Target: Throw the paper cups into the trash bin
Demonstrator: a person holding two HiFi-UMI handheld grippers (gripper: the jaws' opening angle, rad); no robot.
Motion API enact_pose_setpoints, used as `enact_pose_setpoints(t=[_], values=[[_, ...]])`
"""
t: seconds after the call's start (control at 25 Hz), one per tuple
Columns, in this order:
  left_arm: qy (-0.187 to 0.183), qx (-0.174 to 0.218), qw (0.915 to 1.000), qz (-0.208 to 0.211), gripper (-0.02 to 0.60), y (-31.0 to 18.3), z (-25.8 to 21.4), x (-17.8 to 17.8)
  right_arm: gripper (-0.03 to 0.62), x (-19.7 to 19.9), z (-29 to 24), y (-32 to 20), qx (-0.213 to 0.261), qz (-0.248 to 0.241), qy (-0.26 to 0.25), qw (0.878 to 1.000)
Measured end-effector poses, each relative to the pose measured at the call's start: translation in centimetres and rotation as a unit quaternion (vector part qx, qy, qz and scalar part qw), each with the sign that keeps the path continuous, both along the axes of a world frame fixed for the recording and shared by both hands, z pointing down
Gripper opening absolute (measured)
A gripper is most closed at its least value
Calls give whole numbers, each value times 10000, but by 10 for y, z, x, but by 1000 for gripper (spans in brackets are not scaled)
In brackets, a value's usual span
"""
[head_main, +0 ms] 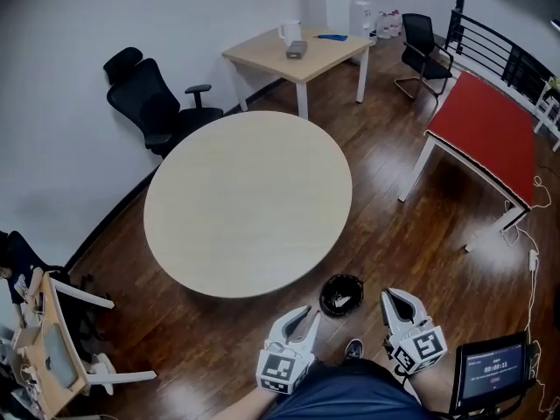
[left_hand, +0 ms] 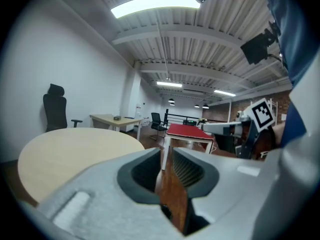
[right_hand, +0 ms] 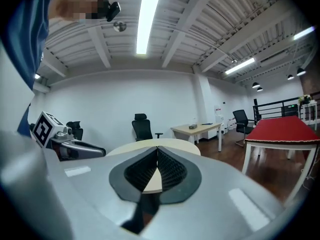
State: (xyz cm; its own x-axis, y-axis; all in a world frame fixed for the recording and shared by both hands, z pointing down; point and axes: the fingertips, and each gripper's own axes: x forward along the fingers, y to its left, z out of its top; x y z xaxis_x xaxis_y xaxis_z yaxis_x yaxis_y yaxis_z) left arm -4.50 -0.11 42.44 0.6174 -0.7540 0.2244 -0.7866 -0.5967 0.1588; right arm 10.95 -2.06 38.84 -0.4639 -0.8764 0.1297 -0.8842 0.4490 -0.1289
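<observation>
No paper cup shows in any view. A black trash bin [head_main: 341, 295] stands on the wooden floor just past the near edge of the bare round table [head_main: 248, 201]. My left gripper [head_main: 304, 313] hovers low to the left of the bin; in the left gripper view its jaws [left_hand: 166, 150] stand a narrow gap apart with nothing between them. To the right of the bin is my right gripper [head_main: 388, 297]; its tips [right_hand: 157, 149] meet, and they hold nothing. Each gripper shows in the other's view, the right gripper [left_hand: 235, 129] and the left gripper [right_hand: 67, 145].
A black office chair [head_main: 153, 103] stands behind the round table. A square wooden table [head_main: 297, 55] with a white jug is further back. A red table [head_main: 487, 129] is at the right, and a small screen [head_main: 493, 370] at the lower right. A white chair [head_main: 87, 339] sits at the lower left.
</observation>
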Motion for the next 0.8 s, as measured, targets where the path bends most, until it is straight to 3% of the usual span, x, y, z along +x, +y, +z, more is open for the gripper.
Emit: enact_pose_setpoints(t=[0.2, 0.4, 0.52, 0.64, 0.8], values=[[-80, 220, 9996, -132, 74, 33, -9, 14, 11, 8, -3, 37, 183, -184, -80, 9996], [-93, 267, 9987, -418, 71, 61, -13, 53, 11, 21, -2, 72, 260, -653, -150, 9974], [-105, 55, 9996, -266, 71, 88, -6, 82, 11, 31, 16, 91, 113, -824, -180, 9964], [-168, -118, 9996, -190, 71, 100, -4, 86, 11, 35, 24, 98, 4, -806, -341, 9962], [-225, 25, 9996, -183, 71, 97, -15, 89, 11, 39, 20, 99, 86, -707, -419, 9966]])
